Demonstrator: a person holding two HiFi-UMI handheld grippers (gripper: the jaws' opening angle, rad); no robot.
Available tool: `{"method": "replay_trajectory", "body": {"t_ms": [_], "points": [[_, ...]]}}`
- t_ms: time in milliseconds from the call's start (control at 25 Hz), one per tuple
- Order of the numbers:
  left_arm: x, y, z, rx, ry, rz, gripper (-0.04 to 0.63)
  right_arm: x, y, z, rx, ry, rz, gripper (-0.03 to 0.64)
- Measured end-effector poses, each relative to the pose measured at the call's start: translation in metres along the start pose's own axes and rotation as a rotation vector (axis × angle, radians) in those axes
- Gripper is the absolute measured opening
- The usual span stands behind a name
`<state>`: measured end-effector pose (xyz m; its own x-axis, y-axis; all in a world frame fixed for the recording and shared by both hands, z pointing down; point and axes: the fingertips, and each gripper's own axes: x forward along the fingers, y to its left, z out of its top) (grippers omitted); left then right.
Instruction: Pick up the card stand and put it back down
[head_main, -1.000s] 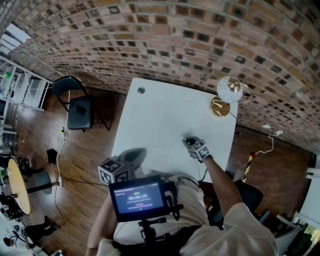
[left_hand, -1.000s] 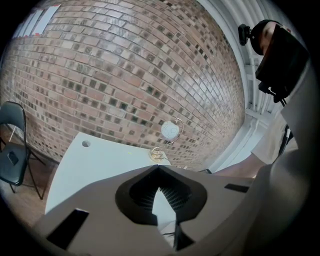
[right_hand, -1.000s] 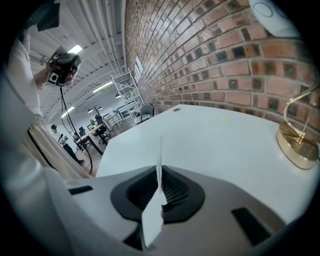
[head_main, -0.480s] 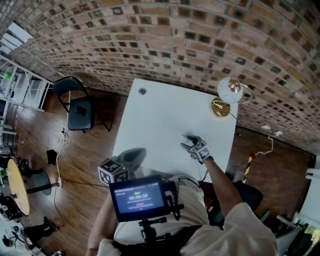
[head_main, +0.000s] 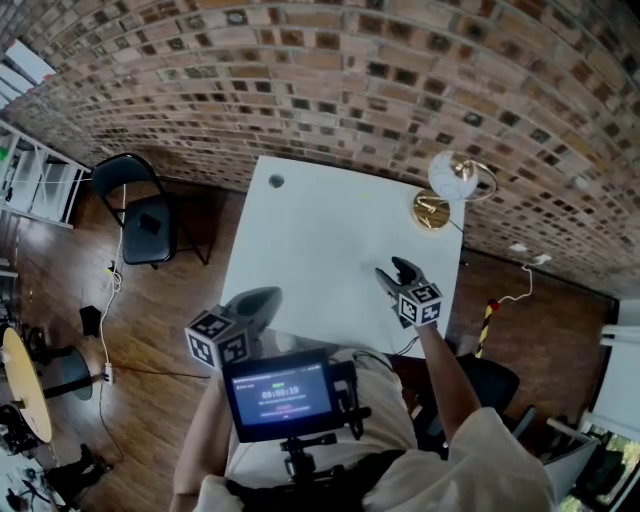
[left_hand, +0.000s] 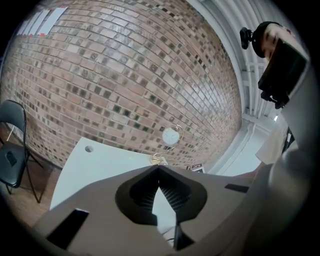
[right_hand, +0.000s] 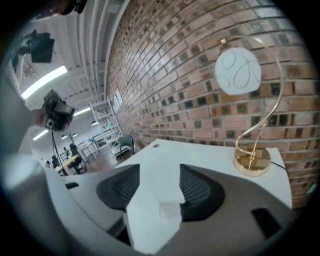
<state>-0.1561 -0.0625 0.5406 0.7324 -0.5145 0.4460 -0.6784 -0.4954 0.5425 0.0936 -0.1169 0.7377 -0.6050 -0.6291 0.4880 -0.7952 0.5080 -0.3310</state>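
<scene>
The card stand (head_main: 431, 210) has a round gold base, a curled gold wire and a white round top. It stands upright at the far right corner of the white table (head_main: 310, 240), and shows in the left gripper view (left_hand: 160, 159) and the right gripper view (right_hand: 252, 161). My right gripper (head_main: 396, 272) hovers over the table short of the stand, apart from it. Its jaws are opening, with nothing between them (right_hand: 160, 172). My left gripper (head_main: 270, 296) rests at the table's near left edge, jaws shut and empty (left_hand: 159, 171).
A small dark round hole (head_main: 276, 181) marks the table's far left corner. A brick wall (head_main: 330, 90) runs behind the table. A black chair (head_main: 140, 215) stands on the wooden floor to the left. A screen (head_main: 280, 393) is mounted on the person's chest.
The right gripper's jaws have gone from shut to wide apart, and it has shifted a little to the right. The left gripper has hardly moved.
</scene>
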Motion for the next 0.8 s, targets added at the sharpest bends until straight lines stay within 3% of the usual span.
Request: {"method": "replay_trajectory", "body": {"t_ms": [120, 360, 560, 800], "points": [[-0.007, 0.004, 0.004, -0.009, 0.003, -0.018, 0.0, -0.02, 0.009, 0.043, 0.07, -0.132, -0.025, 0.258], [-0.027, 0.019, 0.016, -0.011, -0.049, -0.046, 0.0, -0.051, 0.067, 0.135, 0.043, -0.297, -0.002, 0.25], [-0.048, 0.031, 0.024, -0.002, -0.073, -0.07, 0.0, -0.07, 0.116, 0.18, -0.001, -0.384, 0.011, 0.225], [-0.072, 0.045, 0.032, 0.001, -0.093, -0.105, 0.0, -0.088, 0.169, 0.207, -0.051, -0.427, 0.004, 0.201]]}}
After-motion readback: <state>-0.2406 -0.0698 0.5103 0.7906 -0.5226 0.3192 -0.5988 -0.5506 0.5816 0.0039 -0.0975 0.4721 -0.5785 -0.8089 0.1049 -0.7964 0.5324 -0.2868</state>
